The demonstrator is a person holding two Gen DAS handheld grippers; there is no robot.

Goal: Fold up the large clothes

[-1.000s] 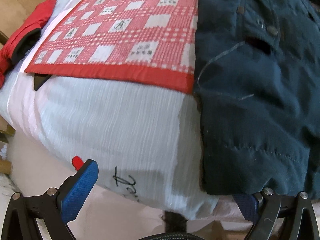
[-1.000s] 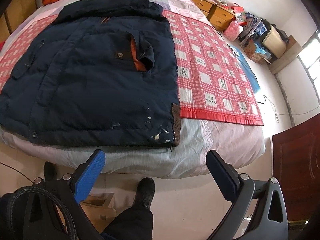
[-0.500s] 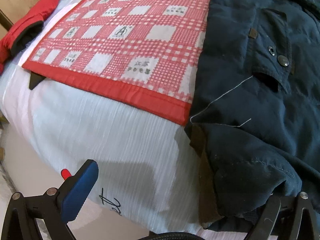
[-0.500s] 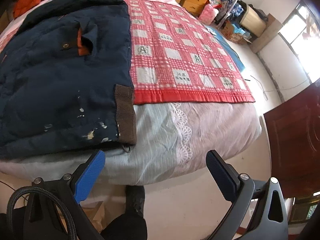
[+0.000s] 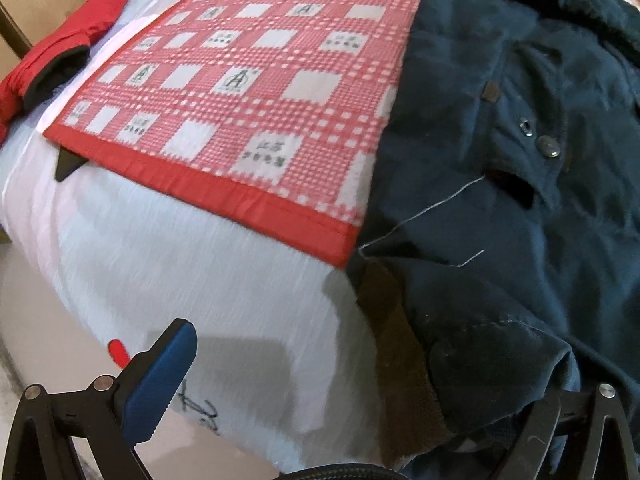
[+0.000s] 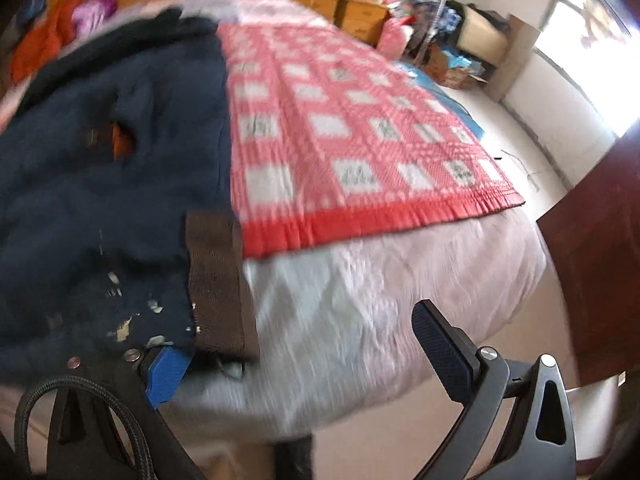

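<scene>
dark blue jacket (image 5: 500, 184) spread flat on the bed (image 5: 200, 280), over a red checked blanket (image 5: 248, 92), with the hem hanging at the near edge, probably so that both lower corners can be taken for a fold. brown ribbed cuff (image 6: 218, 280) lying at the hem corner. left tool (image 5: 360, 392) wide apart, one finger under the hem corner and the other out over the pale sheet, not clamped yet. right tool (image 6: 304, 356) also apart, blue finger tucked below the other corner, view blurred. red garment (image 5: 60, 64) well apart at the far side.
</scene>
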